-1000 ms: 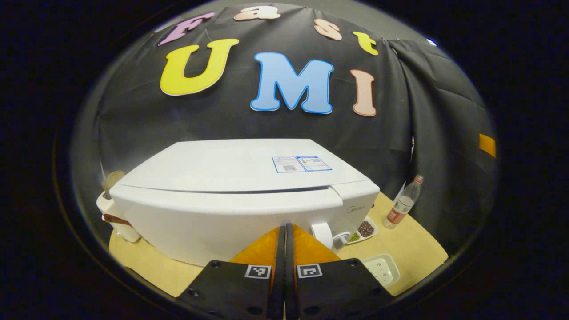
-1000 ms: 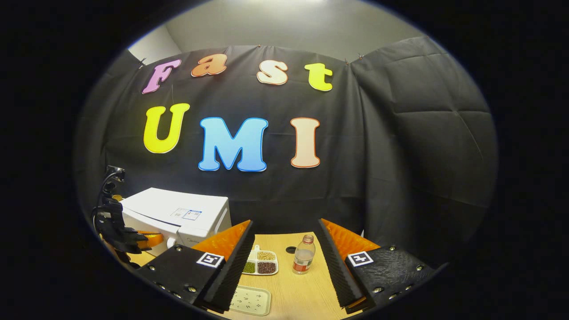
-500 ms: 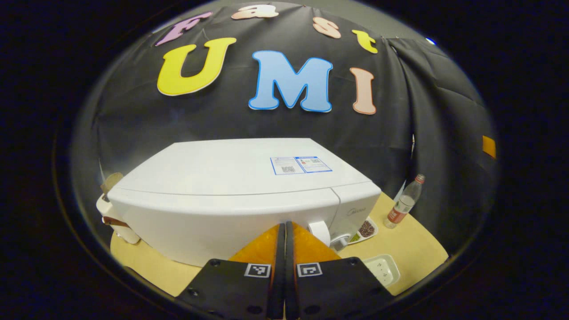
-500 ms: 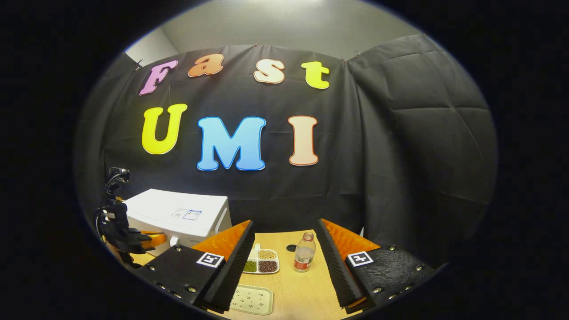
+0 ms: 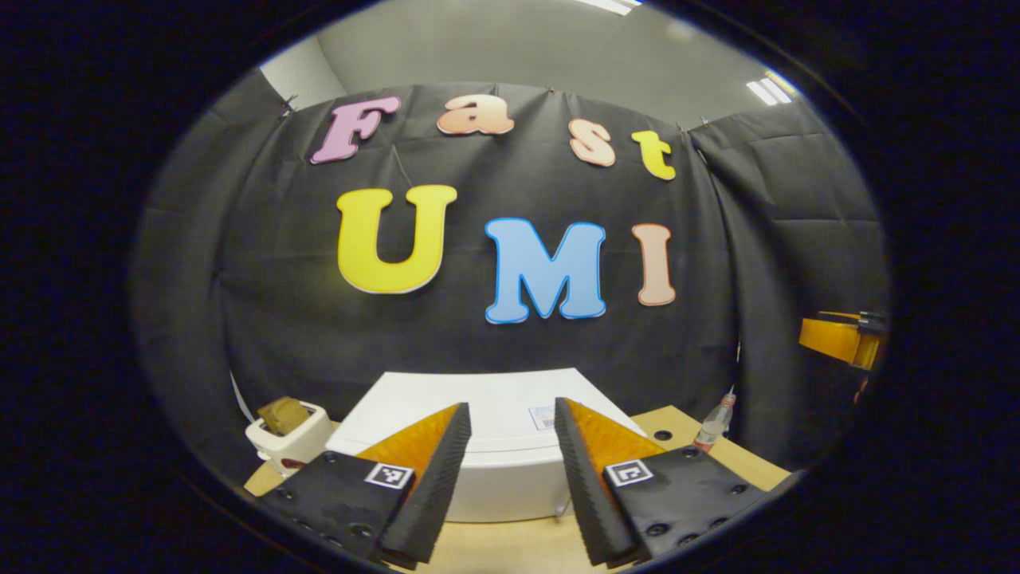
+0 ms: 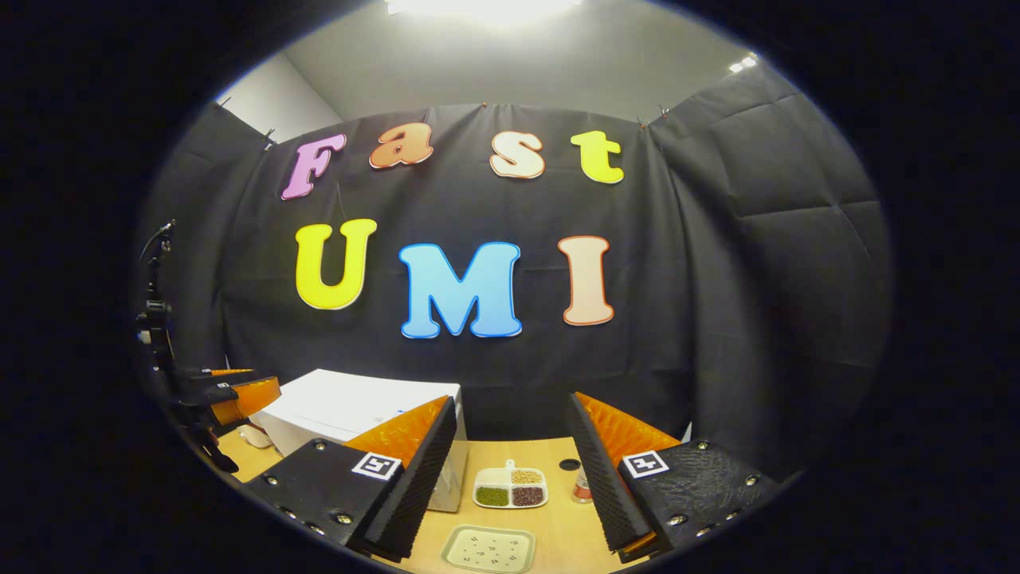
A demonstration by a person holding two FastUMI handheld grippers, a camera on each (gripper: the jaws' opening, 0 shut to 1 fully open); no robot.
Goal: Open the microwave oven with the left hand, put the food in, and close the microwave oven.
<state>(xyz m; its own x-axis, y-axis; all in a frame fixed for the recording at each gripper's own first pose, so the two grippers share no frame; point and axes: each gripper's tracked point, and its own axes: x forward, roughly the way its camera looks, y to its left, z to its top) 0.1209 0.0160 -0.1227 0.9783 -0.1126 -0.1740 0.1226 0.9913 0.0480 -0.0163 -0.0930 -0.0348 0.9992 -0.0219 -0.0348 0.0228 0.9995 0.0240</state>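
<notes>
The left gripper (image 5: 510, 470) has pulled back from the white microwave oven (image 5: 494, 446), fingers now spread wide and empty; the door looks shut, so closing seems done. The right gripper (image 6: 510, 470) hangs open and empty. The divided food tray (image 6: 511, 487) sits on the worktop (image 6: 558, 534). The microwave's front is partly hidden.

Left tongs (image 5: 510, 446) held level, fingers parted (nothing between them); right tongs (image 6: 510, 442) likewise spread.

The white microwave oven (image 5: 494, 446) sits closed on the table, just beyond the spread jaws. The divided food tray (image 6: 511, 487) of beans lies between and beyond the other spread jaws.
</notes>
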